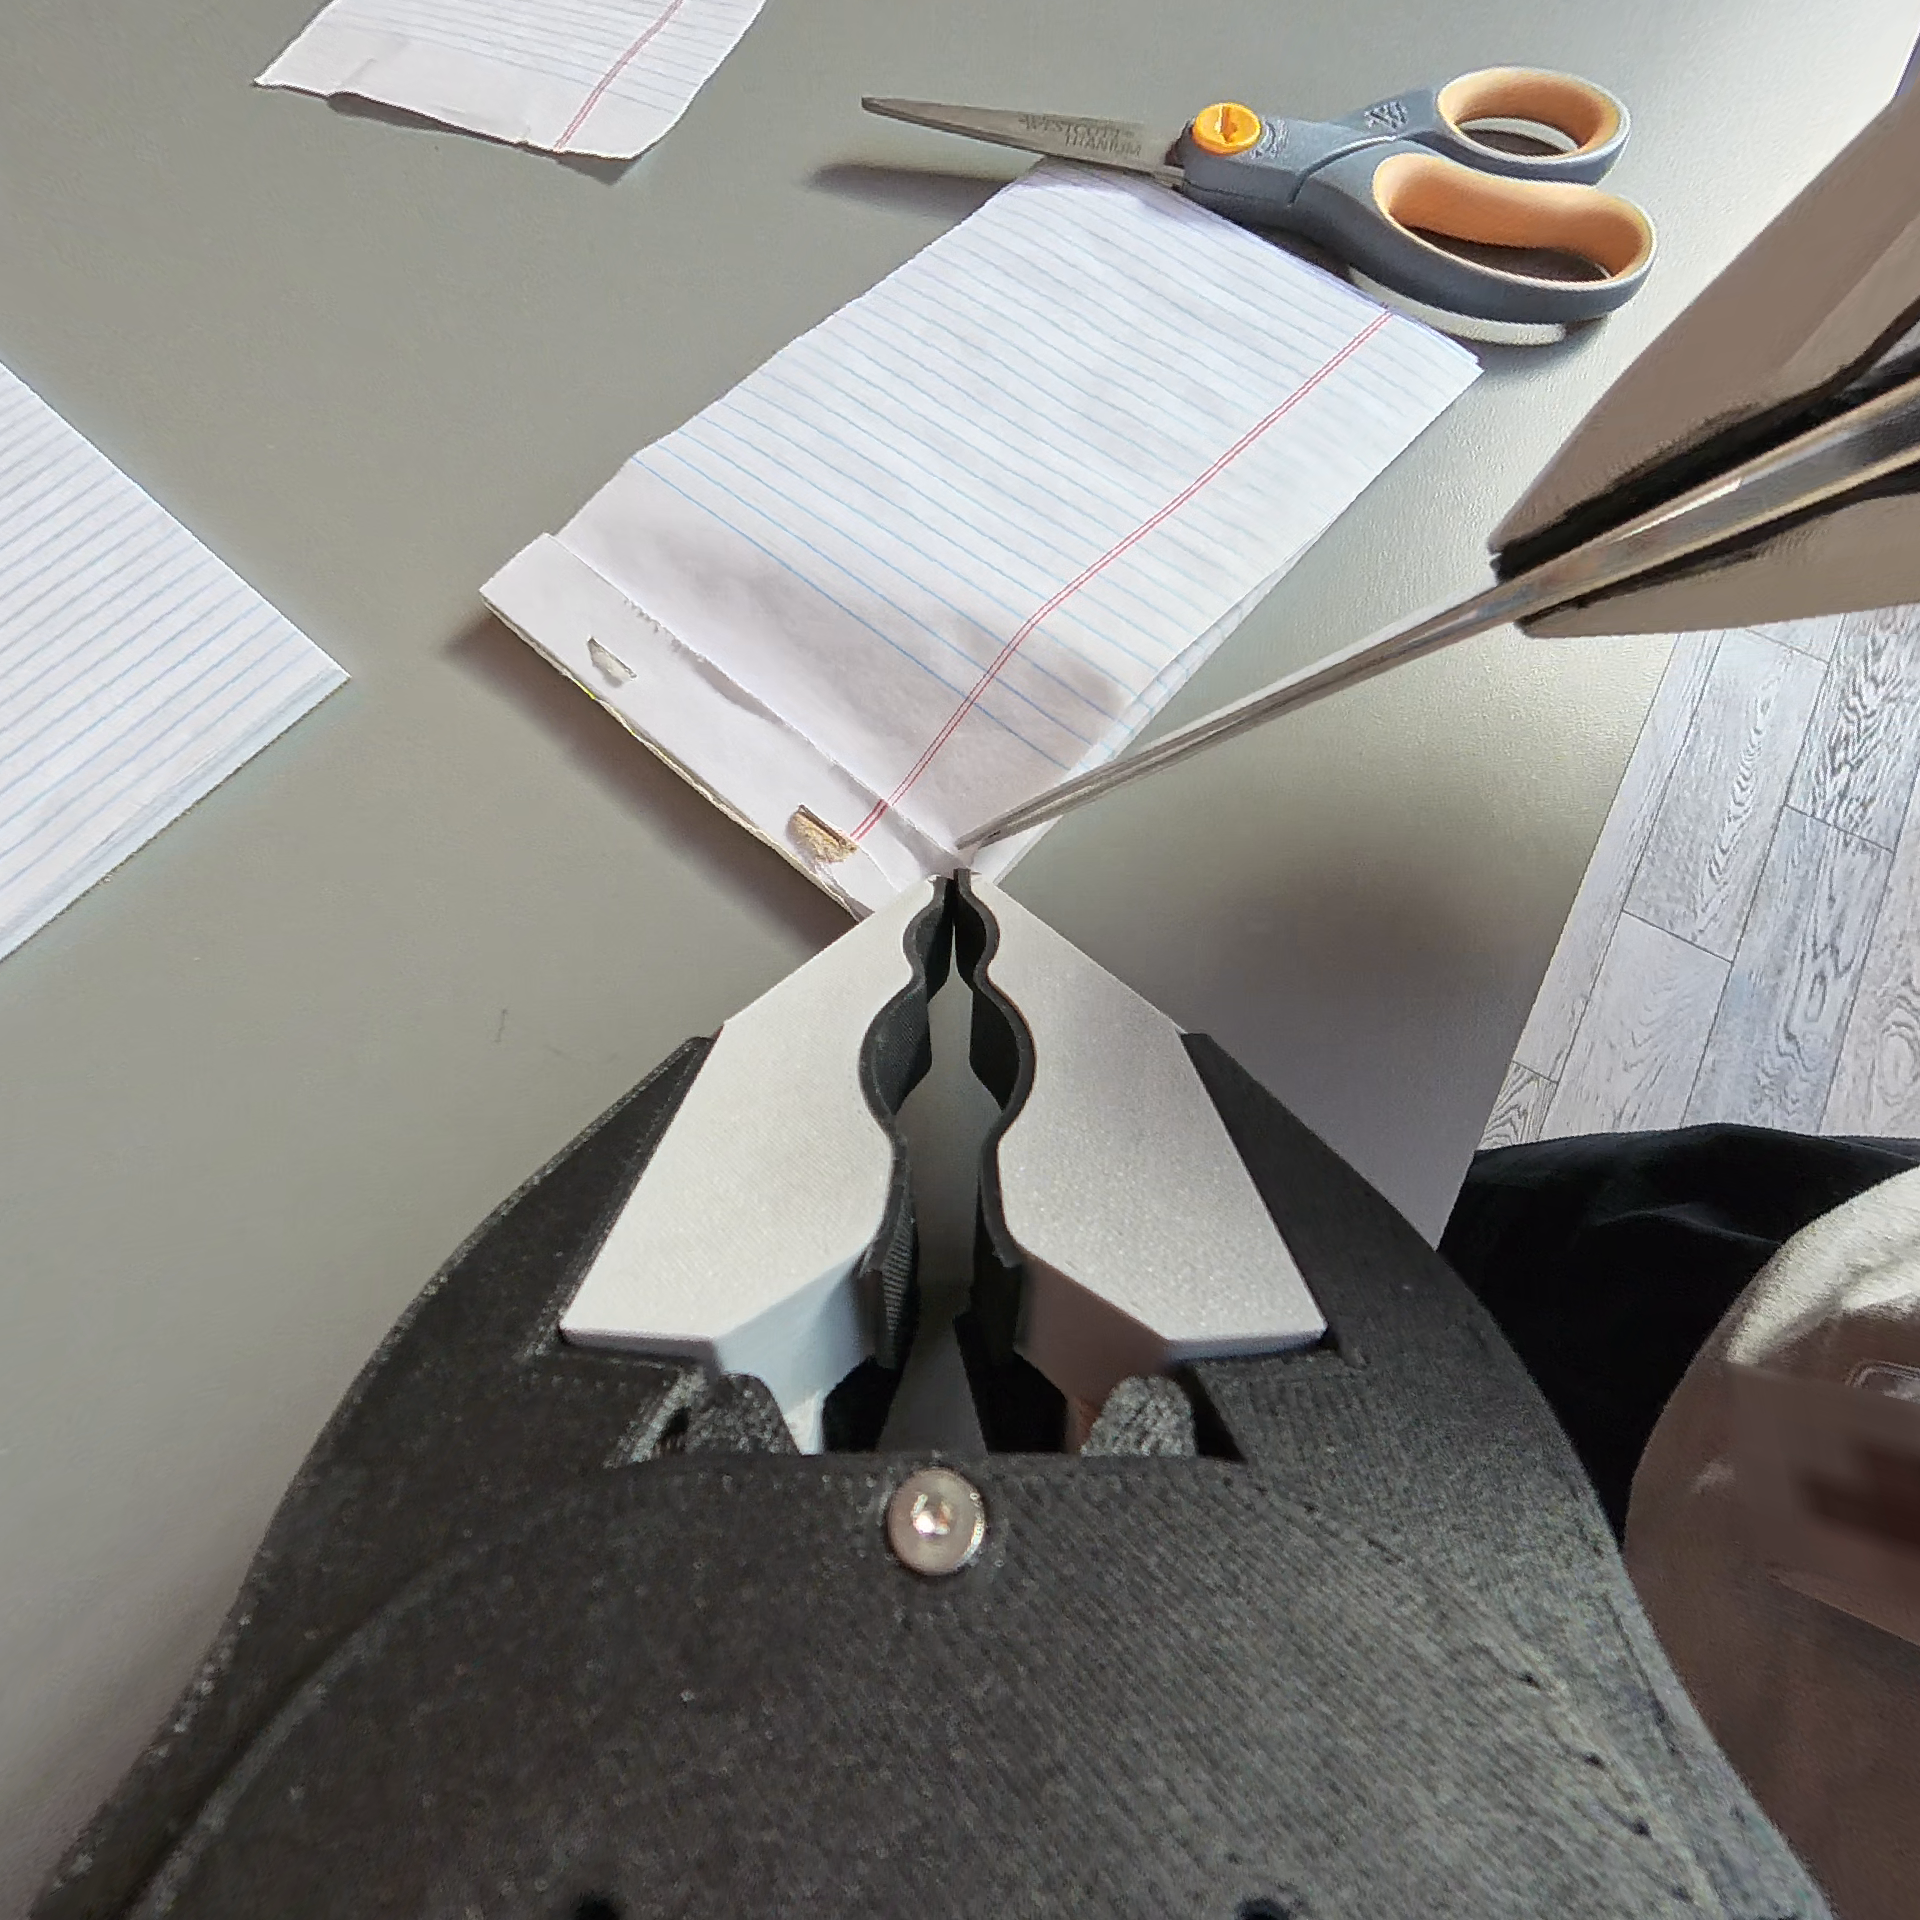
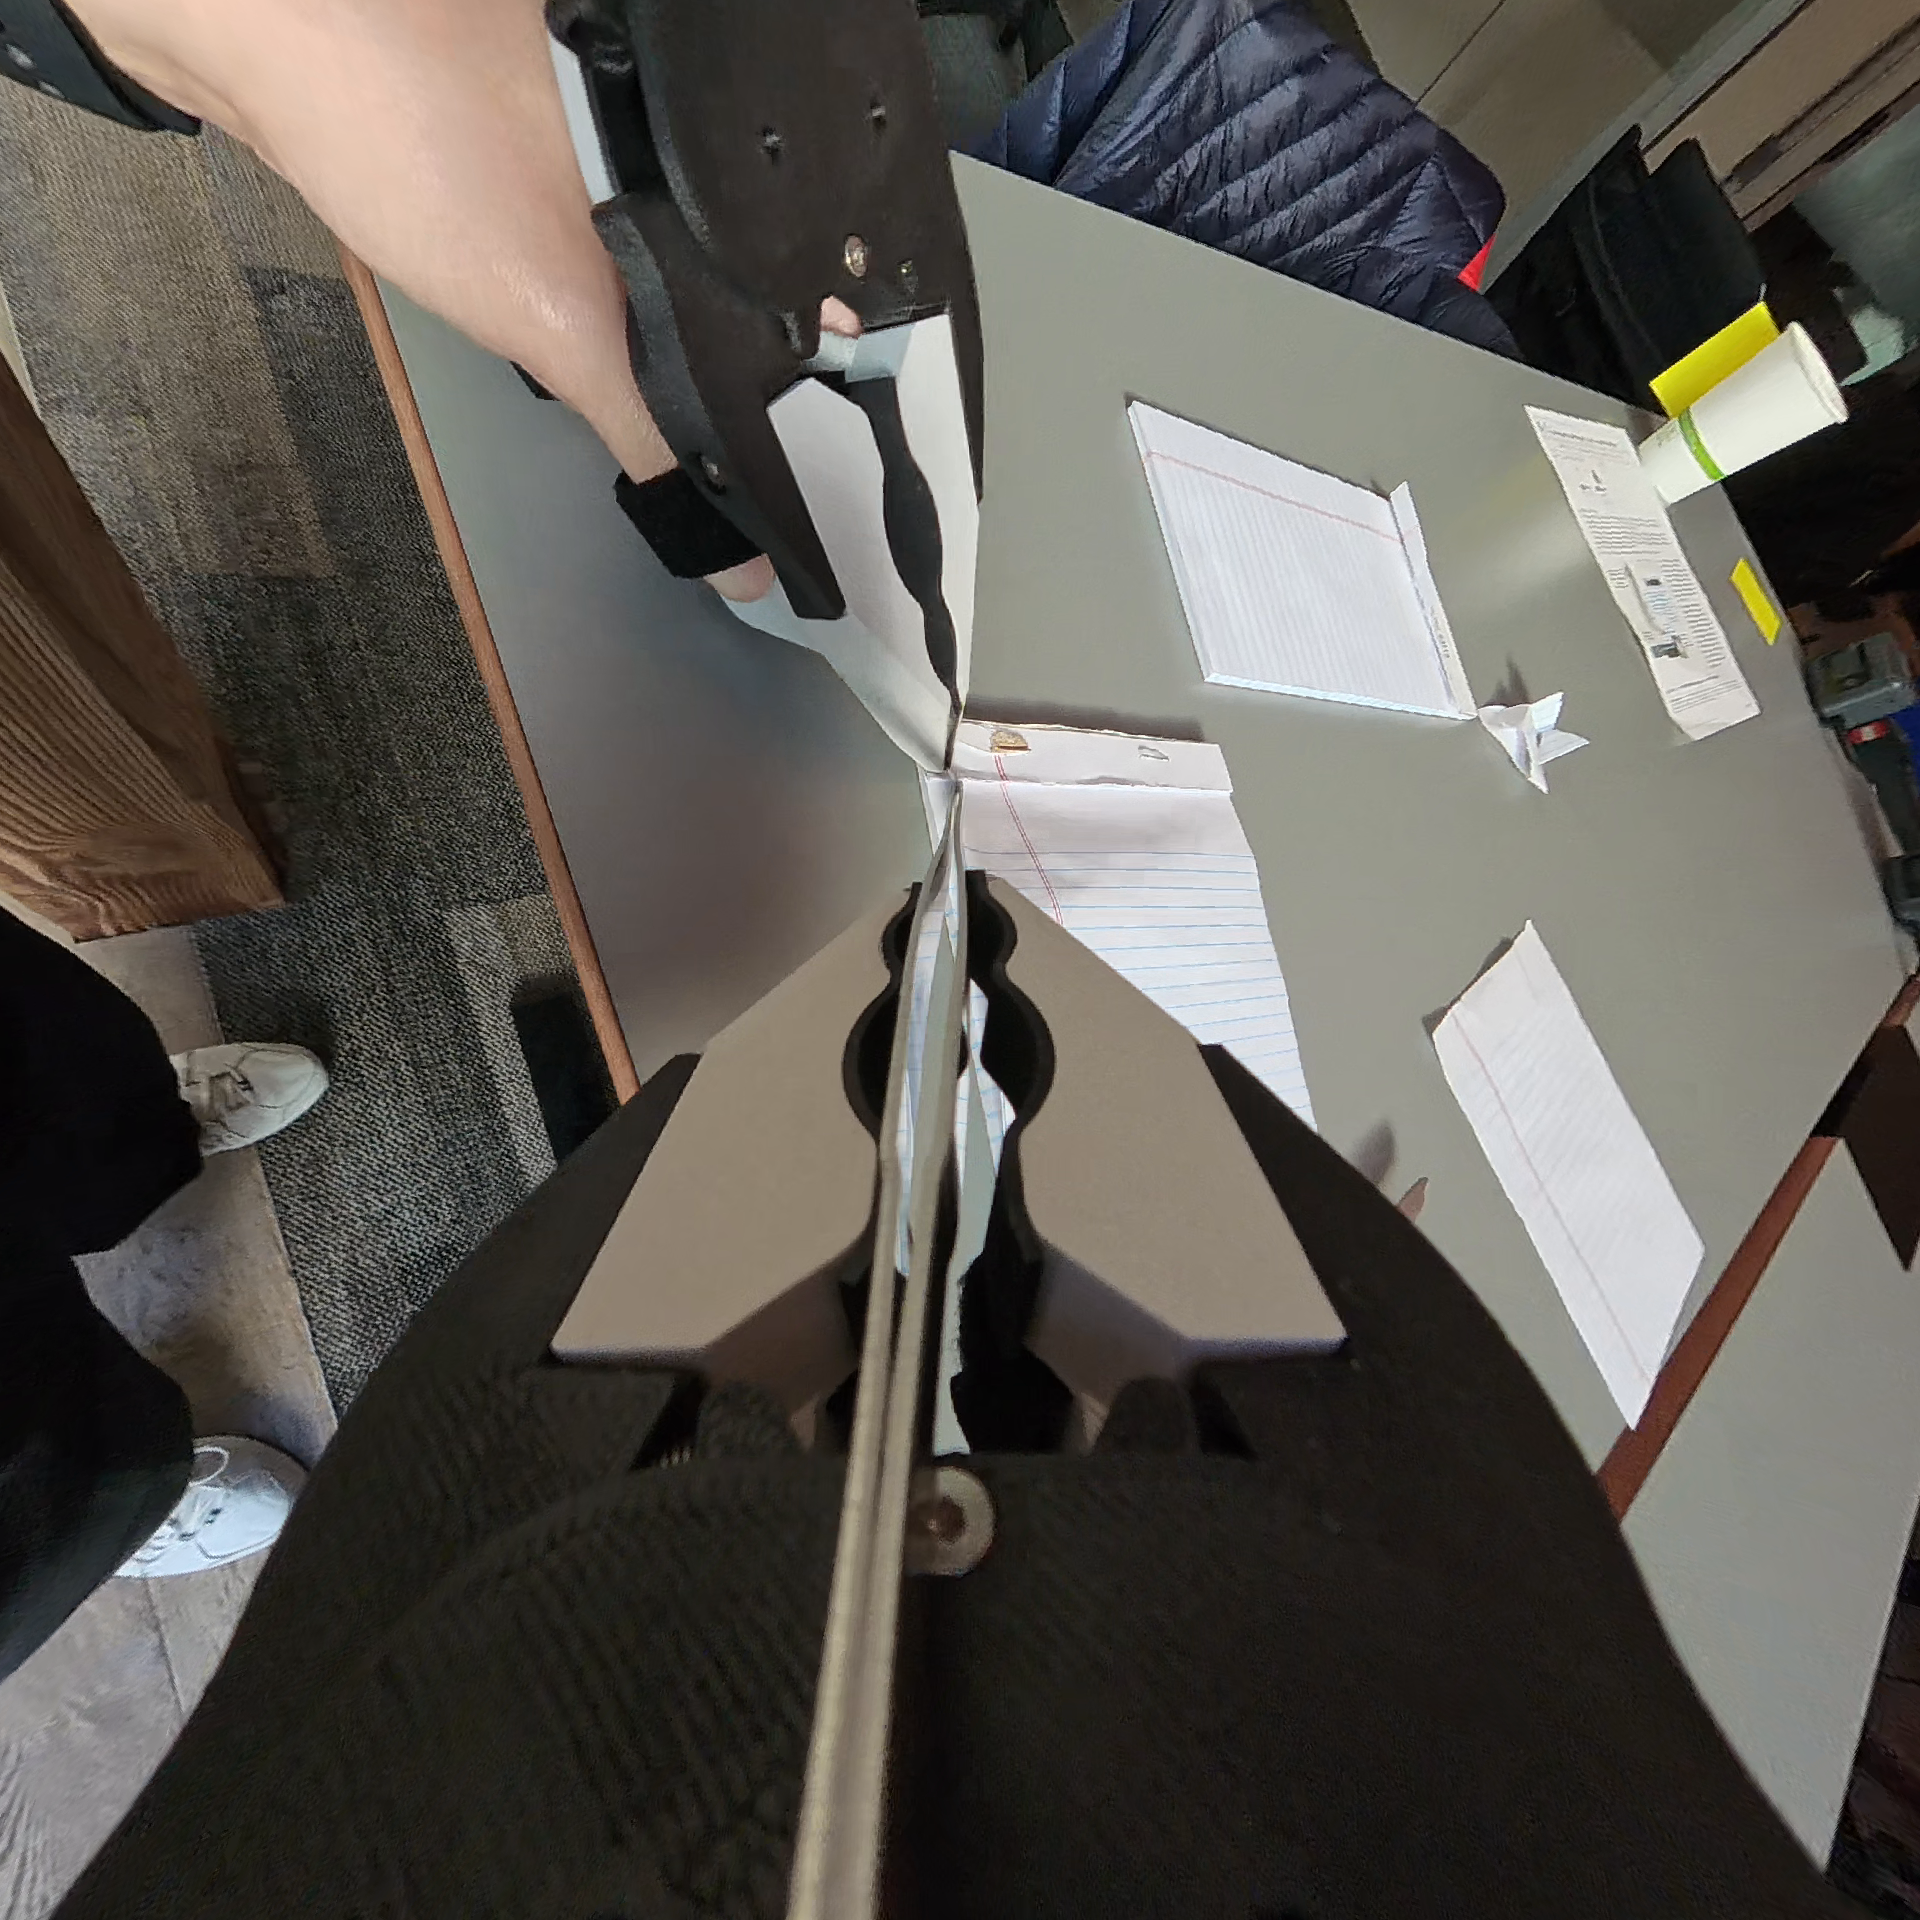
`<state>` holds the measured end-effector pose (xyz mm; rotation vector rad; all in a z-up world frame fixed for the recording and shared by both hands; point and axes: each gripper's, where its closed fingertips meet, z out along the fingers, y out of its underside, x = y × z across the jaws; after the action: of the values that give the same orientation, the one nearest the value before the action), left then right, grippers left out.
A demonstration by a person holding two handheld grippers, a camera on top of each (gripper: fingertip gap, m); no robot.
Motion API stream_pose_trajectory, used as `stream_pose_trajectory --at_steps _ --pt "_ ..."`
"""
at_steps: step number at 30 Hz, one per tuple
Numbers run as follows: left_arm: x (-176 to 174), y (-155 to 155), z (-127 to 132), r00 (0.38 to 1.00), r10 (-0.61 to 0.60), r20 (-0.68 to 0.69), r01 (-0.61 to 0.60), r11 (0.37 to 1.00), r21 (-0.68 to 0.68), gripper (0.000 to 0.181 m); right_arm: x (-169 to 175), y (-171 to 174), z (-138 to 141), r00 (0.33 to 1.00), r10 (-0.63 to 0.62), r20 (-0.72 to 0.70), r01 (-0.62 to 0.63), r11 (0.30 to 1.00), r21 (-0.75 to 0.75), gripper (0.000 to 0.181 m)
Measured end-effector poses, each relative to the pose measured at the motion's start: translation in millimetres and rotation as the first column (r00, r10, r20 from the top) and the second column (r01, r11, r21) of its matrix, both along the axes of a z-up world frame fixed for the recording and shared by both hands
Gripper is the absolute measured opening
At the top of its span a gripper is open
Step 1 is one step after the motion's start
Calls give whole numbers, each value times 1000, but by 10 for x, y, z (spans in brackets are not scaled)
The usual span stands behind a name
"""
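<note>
The lined notepad [image 1: 935, 540] lies on the grey table [image 1: 260, 364], its near corner pinched in my closed left claw [image 1: 954, 883], while my right claw [image 2: 940, 894] clamps metal tweezers [image 1: 1299, 696] touching that corner, scissors [image 1: 1403, 187] beyond.

A grey table [image 1: 312, 436] — on it a lined pad [image 1: 1018, 499], scissors [image 1: 1382, 177], loose lined sheets [image 1: 114, 623], a paper cup [image 2: 1745, 416].

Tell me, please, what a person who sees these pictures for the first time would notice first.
First, the long thin metal tweezers clamped in the right gripper, their tip at the near corner of the white lined notepad on the grey table. There the left gripper pinches that same corner. Behind the pad lie grey-and-orange scissors.
</note>
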<state>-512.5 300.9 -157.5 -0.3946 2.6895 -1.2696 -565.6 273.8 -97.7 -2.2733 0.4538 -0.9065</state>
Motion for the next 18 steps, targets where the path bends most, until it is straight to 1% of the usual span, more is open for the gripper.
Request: stream_pose_trajectory --at_steps 2,4,8,14,18 --pt "0 1 0 1000 0 -2 0 1000 -1 0 6 -5 -2 1000 9 -1 -9 1000 -12 7" --pt "1 0 0 1000 0 -8 0 1000 -3 0 -5 6 -25 999 31 12 -30 998 -62 12" --pt "-1 0 2 1000 1 -16 -1 1000 -6 0 44 -40 12 998 19 58 -12 994 -110 22" --pt "-1 0 2 1000 4 -15 -4 1000 -7 0 49 -13 18 995 12 102 6 984 -177 21" --pt "-2 0 3 1000 6 -21 -6 1000 -9 0 6 35 -3 984 12 176 36 963 -267 22"
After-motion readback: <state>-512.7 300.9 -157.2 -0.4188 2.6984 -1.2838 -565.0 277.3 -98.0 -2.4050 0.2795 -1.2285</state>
